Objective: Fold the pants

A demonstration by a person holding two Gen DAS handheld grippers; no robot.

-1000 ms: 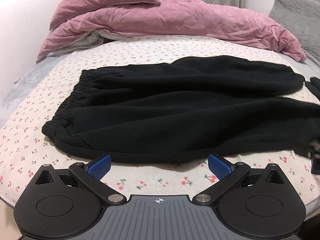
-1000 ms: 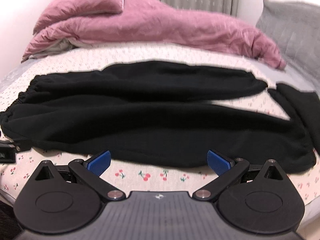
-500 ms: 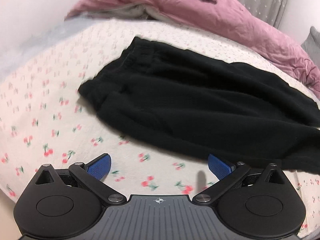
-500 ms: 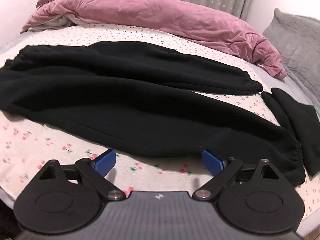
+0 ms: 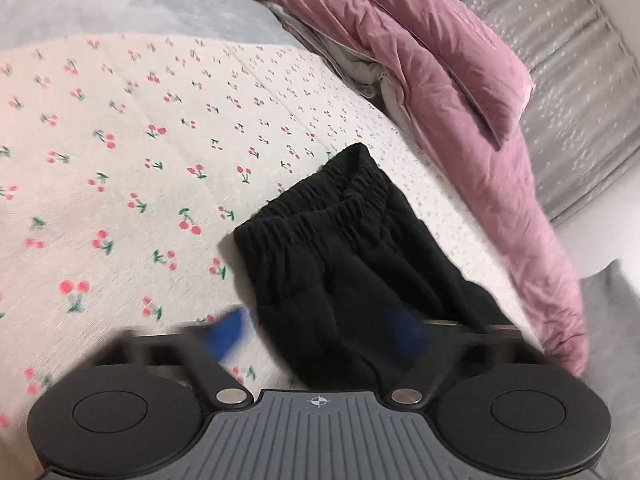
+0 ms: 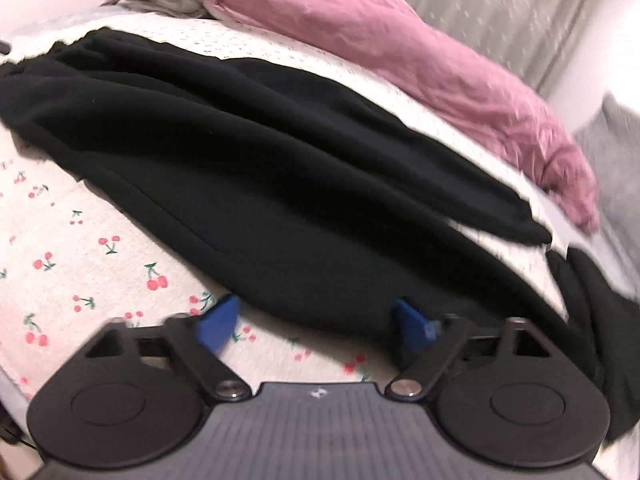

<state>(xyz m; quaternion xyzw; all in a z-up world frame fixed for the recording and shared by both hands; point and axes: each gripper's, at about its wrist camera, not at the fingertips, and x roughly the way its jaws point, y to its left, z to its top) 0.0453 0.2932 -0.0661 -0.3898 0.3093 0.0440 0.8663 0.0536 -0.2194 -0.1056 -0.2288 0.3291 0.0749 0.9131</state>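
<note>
The black pants (image 5: 348,248) lie flat on the cherry-print sheet (image 5: 120,140), their elastic waistband turned toward the far left. My left gripper (image 5: 316,330) sits low at the waist's near corner. Its jaws are closing, and black fabric lies between the blurred blue pads (image 5: 228,332), with no press on it visible. In the right wrist view the pants (image 6: 280,160) stretch from the far left to the right. My right gripper (image 6: 316,322) is at the near leg's edge. Its jaws are closing too, with the hem edge just inside the pads (image 6: 412,324).
A pink duvet (image 5: 440,92) is heaped along the back of the bed (image 6: 400,40). A second black garment (image 6: 592,304) lies at the right, past the leg ends. A grey pillow (image 6: 612,140) sits at the far right, and the near bed edge runs under both grippers.
The left gripper swung left to the waistband end, rolled and sank, and its jaws narrowed. The right gripper rolled, dropped toward the near leg's edge, and its jaws narrowed as well.
</note>
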